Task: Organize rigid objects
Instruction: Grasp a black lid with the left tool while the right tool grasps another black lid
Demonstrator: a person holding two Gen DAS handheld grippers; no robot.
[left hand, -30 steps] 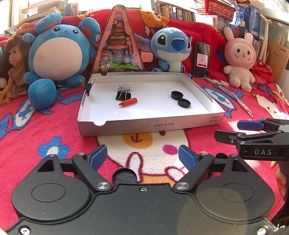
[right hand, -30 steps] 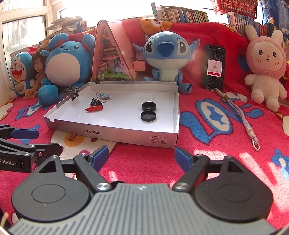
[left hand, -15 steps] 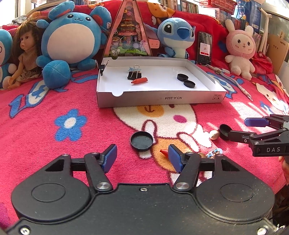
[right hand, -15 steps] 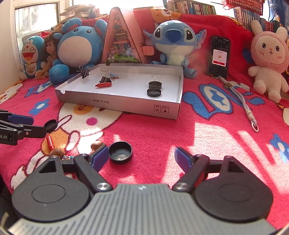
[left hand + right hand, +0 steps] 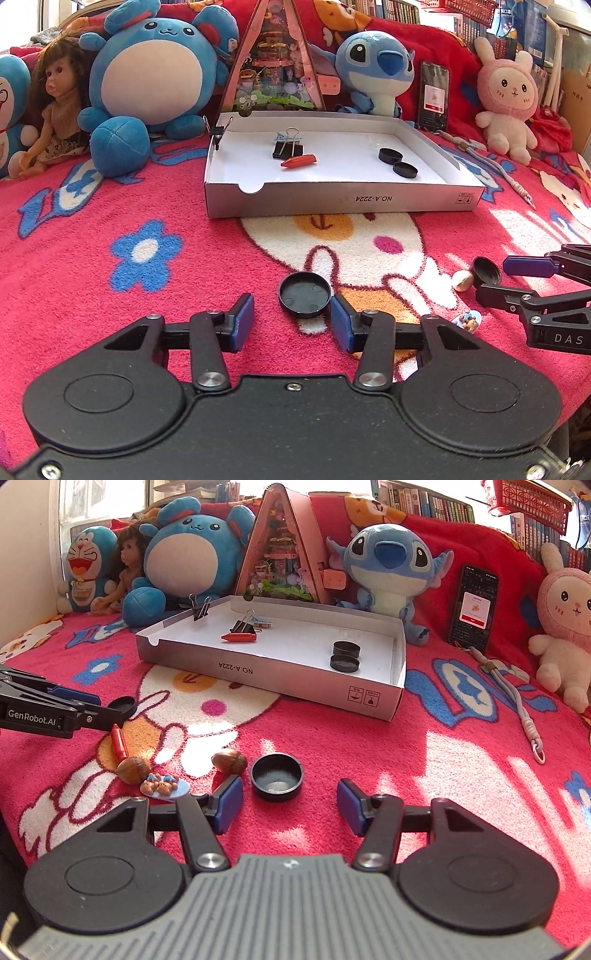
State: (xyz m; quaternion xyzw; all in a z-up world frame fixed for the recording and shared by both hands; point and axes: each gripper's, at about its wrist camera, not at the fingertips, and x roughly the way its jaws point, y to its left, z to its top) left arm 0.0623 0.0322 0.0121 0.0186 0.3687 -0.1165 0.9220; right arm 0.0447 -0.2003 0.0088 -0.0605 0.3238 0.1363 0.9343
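A black round cap point(image 5: 304, 294) lies on the red blanket between the fingertips of my left gripper point(image 5: 291, 323), close to the right pad. The jaws are closing and do not press it. A second, hollow black cap point(image 5: 277, 777) sits just ahead of my right gripper point(image 5: 290, 805), whose jaws are also closing with a gap on both sides. The white cardboard box point(image 5: 343, 201) behind holds two binder clips, a red pen cap point(image 5: 298, 161) and two black caps point(image 5: 397, 160). Each gripper shows at the edge of the other's view, the left gripper point(image 5: 92, 709) there at the far left.
Loose near the grippers lie a red piece point(image 5: 119, 743), two brown nuts point(image 5: 133, 770), and a small bear charm point(image 5: 164, 785). Plush toys, a doll, a triangular model house point(image 5: 273, 62), a phone point(image 5: 474, 607) and a lanyard point(image 5: 524, 709) line the back and right.
Both grippers drew back from the box and sank toward the blanket. The two loose black caps came into view between the fingers. Both pairs of jaws narrowed.
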